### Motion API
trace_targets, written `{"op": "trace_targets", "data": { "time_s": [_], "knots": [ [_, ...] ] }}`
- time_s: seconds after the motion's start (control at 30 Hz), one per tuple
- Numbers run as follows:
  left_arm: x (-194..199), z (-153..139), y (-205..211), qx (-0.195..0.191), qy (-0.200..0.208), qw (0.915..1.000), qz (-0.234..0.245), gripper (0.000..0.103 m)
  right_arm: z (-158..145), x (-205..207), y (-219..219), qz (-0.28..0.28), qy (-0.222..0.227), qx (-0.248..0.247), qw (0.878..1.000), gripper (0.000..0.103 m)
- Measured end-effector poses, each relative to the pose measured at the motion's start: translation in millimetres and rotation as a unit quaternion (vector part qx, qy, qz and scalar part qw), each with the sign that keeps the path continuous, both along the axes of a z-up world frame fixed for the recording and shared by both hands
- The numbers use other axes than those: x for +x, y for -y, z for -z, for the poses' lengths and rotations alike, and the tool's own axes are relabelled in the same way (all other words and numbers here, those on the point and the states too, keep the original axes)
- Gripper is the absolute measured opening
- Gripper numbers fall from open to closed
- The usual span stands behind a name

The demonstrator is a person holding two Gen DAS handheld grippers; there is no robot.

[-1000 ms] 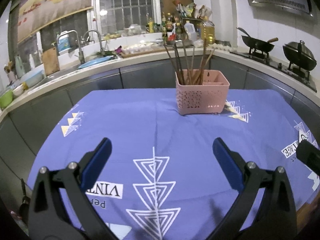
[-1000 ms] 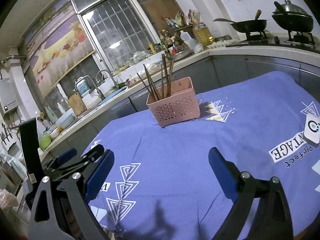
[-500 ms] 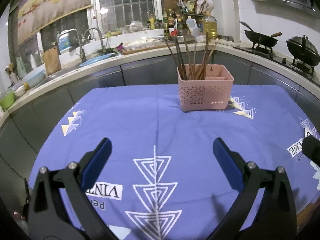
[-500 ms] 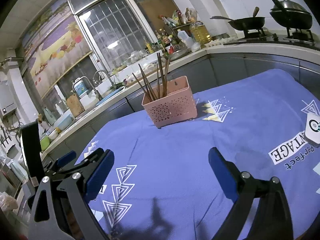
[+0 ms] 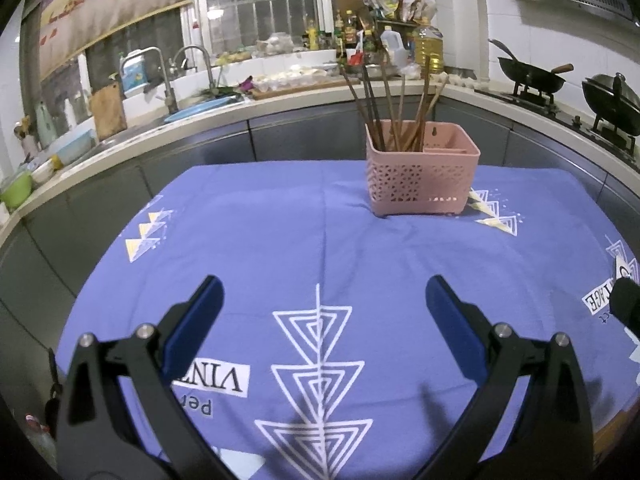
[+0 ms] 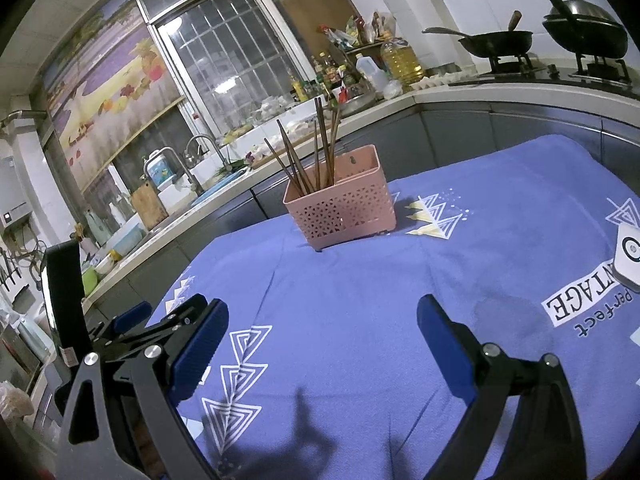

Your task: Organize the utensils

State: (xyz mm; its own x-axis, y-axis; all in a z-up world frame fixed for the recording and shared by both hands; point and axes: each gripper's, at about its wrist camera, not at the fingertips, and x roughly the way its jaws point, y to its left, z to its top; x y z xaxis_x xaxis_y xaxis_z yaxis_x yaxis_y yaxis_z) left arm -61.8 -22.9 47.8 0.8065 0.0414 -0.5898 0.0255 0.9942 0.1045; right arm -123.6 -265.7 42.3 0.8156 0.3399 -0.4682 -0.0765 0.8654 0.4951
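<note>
Both the left gripper point(image 5: 324, 300) and right gripper point(image 6: 322, 320) hang with jaws wide and empty, while well ahead of them the brown wooden chopsticks point(image 5: 394, 108) already stand in the pink perforated plastic basket point(image 5: 420, 178) on the blue-clothed surface point(image 5: 280, 240) — no loose utensil shows, so the job looks nearly done.

The left black gripper with blue pads point(image 5: 324, 304) sits low in its frame, fingers wide apart, holding nothing. The right black gripper with blue pads point(image 6: 322, 326) looks the same.
</note>
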Motion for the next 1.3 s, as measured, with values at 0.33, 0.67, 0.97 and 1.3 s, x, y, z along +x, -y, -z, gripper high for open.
{"op": "trace_targets", "data": {
  "time_s": [0.33,0.67,0.97,1.3],
  "knots": [
    [-3.7,2.4,-1.8,0.002,-0.002,1.0000,-0.005,0.097,3.1,-0.3,0.8,0.002,-0.001,0.002,1.000,0.094],
    [-5.6,5.3,-1.9,0.010,-0.002,0.9999,-0.011,0.097,4.0,-1.1,0.0,0.004,-0.003,0.004,1.000,0.094],
    [-6.9,7.7,-0.8,0.019,-0.007,0.9998,-0.009,0.097,7.6,-2.3,-2.3,0.003,-0.006,0.005,1.000,0.094],
    [-4.6,18.6,5.1,0.022,-0.036,0.9991,0.005,0.097,11.9,-1.4,-5.8,0.004,-0.011,0.008,1.000,0.094]
  ]
}}
